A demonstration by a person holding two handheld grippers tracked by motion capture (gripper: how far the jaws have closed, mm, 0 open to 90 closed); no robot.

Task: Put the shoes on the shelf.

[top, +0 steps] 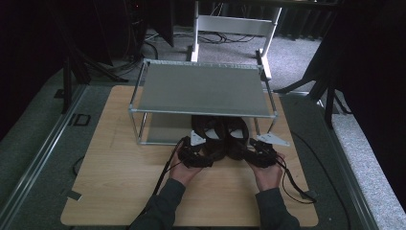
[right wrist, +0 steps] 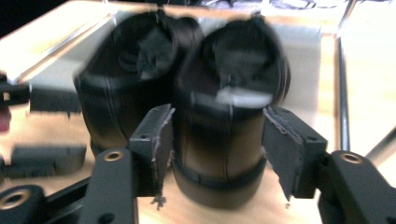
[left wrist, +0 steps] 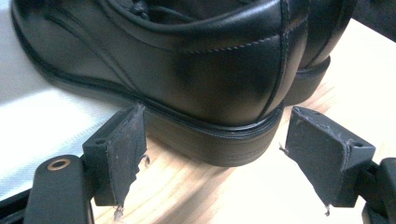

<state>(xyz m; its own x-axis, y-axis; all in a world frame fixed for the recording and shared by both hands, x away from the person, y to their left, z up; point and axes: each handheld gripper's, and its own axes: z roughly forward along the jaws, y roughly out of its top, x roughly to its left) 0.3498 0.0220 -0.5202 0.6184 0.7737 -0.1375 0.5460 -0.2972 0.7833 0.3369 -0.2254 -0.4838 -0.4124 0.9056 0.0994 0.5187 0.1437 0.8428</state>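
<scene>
Two black leather shoes stand side by side, toes under the metal shelf rack (top: 201,88) and heels toward the person. My left gripper (top: 200,154) is open at the heel of the left shoe (top: 209,136); in the left gripper view its pads (left wrist: 123,154) stand either side of that heel (left wrist: 219,93), apart from it. My right gripper (top: 252,152) is open around the heel of the right shoe (top: 237,136); in the right gripper view the heel (right wrist: 222,135) sits between the pads (right wrist: 156,140), with small gaps on both sides.
The rack stands on a wooden table (top: 119,182), its lower shelf (top: 165,132) pale grey. Thin metal posts (top: 142,125) frame the opening on each side of the shoes. Black cables trail from both grippers toward the table's front edge.
</scene>
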